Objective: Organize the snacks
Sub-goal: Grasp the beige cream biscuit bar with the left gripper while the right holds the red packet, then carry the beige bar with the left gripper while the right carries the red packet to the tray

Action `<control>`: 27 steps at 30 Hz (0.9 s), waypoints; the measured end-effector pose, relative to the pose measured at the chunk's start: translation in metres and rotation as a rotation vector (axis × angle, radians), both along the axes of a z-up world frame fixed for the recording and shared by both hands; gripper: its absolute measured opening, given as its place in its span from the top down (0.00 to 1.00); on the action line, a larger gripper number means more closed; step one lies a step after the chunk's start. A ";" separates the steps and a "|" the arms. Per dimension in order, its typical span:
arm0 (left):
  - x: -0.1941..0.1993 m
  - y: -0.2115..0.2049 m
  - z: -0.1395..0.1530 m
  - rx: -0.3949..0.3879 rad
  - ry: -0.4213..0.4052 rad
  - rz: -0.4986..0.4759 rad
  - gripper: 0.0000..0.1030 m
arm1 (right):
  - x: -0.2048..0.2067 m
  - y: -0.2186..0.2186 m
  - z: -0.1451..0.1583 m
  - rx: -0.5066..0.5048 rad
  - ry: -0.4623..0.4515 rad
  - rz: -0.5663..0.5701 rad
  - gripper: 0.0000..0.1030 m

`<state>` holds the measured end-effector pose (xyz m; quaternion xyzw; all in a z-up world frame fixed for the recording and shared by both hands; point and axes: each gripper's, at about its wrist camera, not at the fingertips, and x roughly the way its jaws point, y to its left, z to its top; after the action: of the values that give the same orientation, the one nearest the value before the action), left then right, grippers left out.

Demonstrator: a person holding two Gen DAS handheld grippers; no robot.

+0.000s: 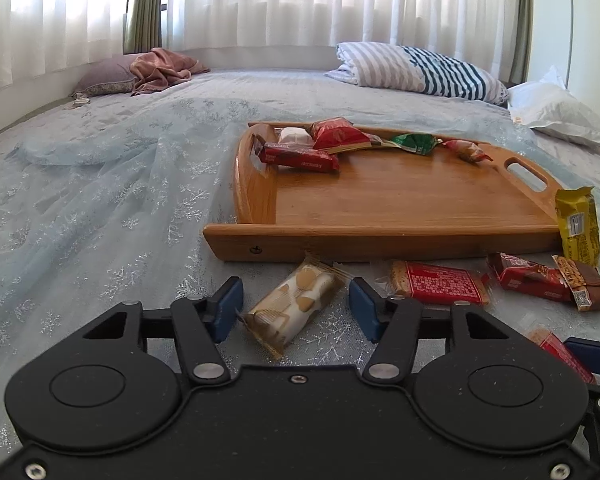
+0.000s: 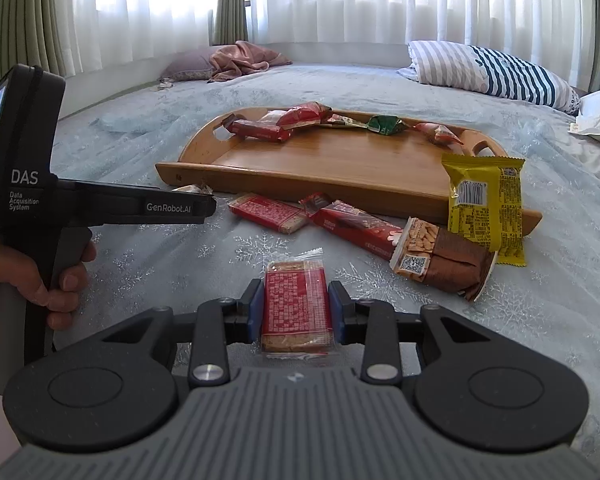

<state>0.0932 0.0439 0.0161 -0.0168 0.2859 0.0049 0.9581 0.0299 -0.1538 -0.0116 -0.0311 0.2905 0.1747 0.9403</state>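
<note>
On the bed [image 1: 100, 200], the left gripper [image 1: 296, 304] hovers low with its fingers [image 1: 230, 306] spread wide on either side of a cream-and-tan cookie pack [image 1: 296, 306] that lies just in front of the wooden tray [image 1: 380, 236]; neither pad touches the wrapper. Further right, the right gripper [image 2: 296, 312] has its fingers [image 2: 256, 312] drawn in narrow against both sides of a red cracker pack [image 2: 296, 312], which seems gripped but lies low over the bedspread.

The step in hand looks like picking up loose snacks for the tray. The left gripper would need to close on the cookie pack; the right would need to lift its pack and carry it forward over the tray's near wall.

Counting left to right, the tray holds about five snacks, bunched along its far edge: a dark red bar [image 1: 300, 158], a pale pack partly hidden behind it, a red pack [image 1: 340, 136], a green one [image 1: 414, 144] and a reddish twisted one [image 1: 468, 150]. Outside the tray lie six: the cookie pack, a second red cracker pack [image 2: 268, 212], the gripped one, a long red bar [image 2: 356, 226], a brown pack [image 2: 444, 260] and a yellow pack [image 2: 486, 204] leaning on the tray's near wall.
</note>
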 end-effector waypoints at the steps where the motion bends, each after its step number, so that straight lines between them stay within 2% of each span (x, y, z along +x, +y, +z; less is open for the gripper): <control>1: 0.000 0.000 0.000 -0.002 -0.001 -0.009 0.50 | 0.000 0.000 0.000 -0.001 0.000 0.000 0.63; 3: -0.001 0.002 0.001 -0.015 -0.001 -0.022 0.57 | 0.000 0.000 0.000 -0.008 -0.002 0.002 0.63; 5: 0.000 0.004 0.001 -0.037 0.002 -0.033 0.73 | 0.000 0.001 0.000 -0.017 -0.002 0.003 0.63; 6: 0.000 0.004 0.001 -0.043 0.000 -0.030 0.77 | 0.000 0.002 0.000 -0.019 -0.002 0.002 0.63; 9: -0.001 0.006 0.002 -0.048 -0.007 -0.034 0.80 | 0.000 0.002 0.000 -0.020 -0.002 0.002 0.63; 15: -0.008 0.006 0.001 -0.033 -0.023 -0.050 0.80 | 0.001 0.003 -0.001 -0.024 -0.002 0.005 0.63; 24: -0.008 0.010 0.004 -0.070 -0.018 -0.062 0.80 | 0.002 0.003 0.000 -0.025 -0.003 0.016 0.64; 27: -0.010 0.010 0.007 -0.057 -0.028 -0.064 0.80 | 0.002 0.002 0.001 -0.031 -0.007 0.019 0.64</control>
<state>0.0832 0.0542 0.0232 -0.0348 0.2731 -0.0343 0.9608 0.0322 -0.1520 -0.0108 -0.0489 0.2894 0.1791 0.9390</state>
